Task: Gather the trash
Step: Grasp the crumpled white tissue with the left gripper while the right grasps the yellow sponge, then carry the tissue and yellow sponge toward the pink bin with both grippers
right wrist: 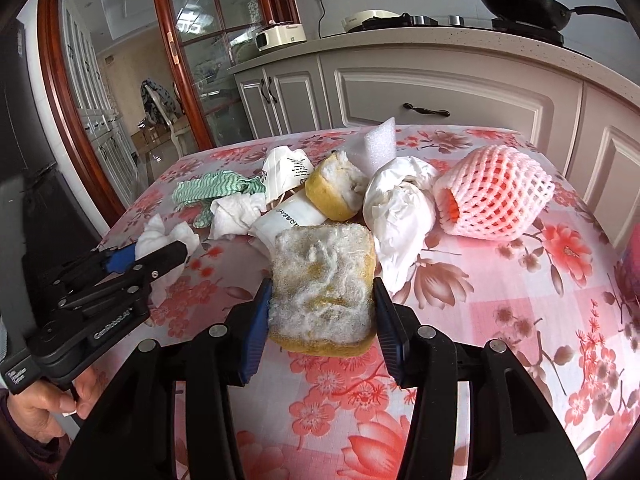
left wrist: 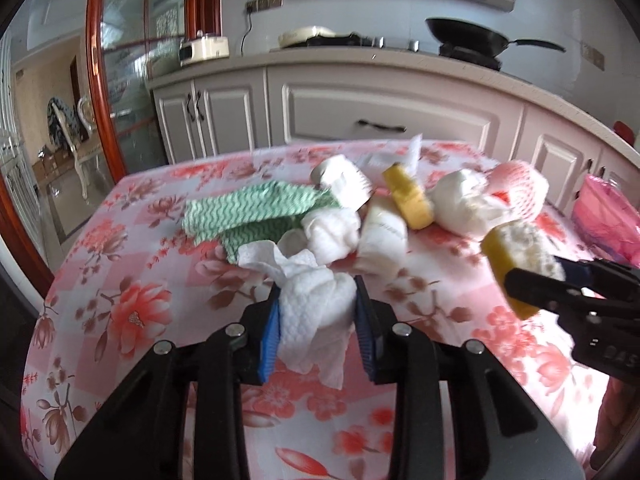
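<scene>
My left gripper (left wrist: pixel 316 312) is shut on a crumpled white paper towel (left wrist: pixel 308 312) above the near part of the table; it also shows in the right wrist view (right wrist: pixel 160 254). My right gripper (right wrist: pixel 322 312) is shut on a yellow sponge with a white scouring face (right wrist: pixel 322 288), held above the table; it also shows in the left wrist view (left wrist: pixel 520 256). A trash pile lies mid-table: a green wavy cloth (left wrist: pixel 248 212), a second yellow sponge (right wrist: pixel 334 190), white tissue wads (right wrist: pixel 236 212), a white paper bundle (right wrist: pixel 400 208), a white bottle (left wrist: pixel 382 236), and pink foam fruit netting (right wrist: pixel 494 194).
The table has a pink floral cloth (right wrist: pixel 500 340). A pink container (left wrist: pixel 608 220) sits at its right edge. White foam (right wrist: pixel 380 142) lies at the back. Kitchen cabinets (left wrist: pixel 360 108) stand behind the table, a glass door (left wrist: pixel 120 80) to the left.
</scene>
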`<state>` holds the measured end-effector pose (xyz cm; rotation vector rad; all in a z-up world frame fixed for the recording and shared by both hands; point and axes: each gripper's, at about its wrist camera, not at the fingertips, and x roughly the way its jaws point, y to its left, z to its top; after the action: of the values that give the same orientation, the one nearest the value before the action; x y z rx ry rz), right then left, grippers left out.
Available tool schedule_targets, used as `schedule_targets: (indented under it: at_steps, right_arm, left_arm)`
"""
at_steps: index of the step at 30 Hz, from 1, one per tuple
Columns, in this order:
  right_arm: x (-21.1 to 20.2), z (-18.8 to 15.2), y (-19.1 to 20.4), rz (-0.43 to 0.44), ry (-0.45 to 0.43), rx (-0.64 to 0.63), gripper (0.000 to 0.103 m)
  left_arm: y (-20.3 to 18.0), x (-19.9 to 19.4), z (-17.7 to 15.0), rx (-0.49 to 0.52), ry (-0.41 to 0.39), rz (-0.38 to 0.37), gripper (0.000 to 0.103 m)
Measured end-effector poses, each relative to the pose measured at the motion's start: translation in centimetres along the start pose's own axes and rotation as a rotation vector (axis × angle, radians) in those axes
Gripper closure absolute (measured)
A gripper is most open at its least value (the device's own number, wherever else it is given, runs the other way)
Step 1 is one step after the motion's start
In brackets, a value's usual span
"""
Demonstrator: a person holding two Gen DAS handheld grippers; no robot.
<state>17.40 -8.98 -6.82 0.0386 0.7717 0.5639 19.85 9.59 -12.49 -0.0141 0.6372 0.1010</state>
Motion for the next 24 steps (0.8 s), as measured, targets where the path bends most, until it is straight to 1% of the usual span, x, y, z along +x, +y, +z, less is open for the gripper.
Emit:
schedule_targets:
  at_steps: [4, 10, 15, 20, 24]
  right_arm:
    - [-1.2, -0.3, -0.4, -0.008, -0.019, 0.004, 0.056]
    - [-3.2, -0.3, -1.5, -0.03, -0.065, 0.022, 0.056]
    - [-5.2, -0.5, -2.9, -0.053, -0.11, 0.053, 0.056]
    - [-7.4, -0.7, -3.8, -0.085, -0.156, 0.062, 0.056]
    - [-9.3, -0.8, -4.7, -0.12, -0.199, 0.069, 0.056]
  left_arm:
    - [-1.2, -1.5, 0.0, 0.009, -0.034, -0.027, 0.071]
    - [-3.5, -3.8, 0.0, 0.052, -0.11, -0.049, 0.071]
    - [-4.8, -5.1, 0.2, 0.069, -0.149, -0.067, 0.071]
    - [-6.2, -6.3, 0.8, 0.078, -0.184, -0.097, 0.071]
    - [-8.0, -7.0, 1.3, 0.107, -0.212, -0.129, 0.071]
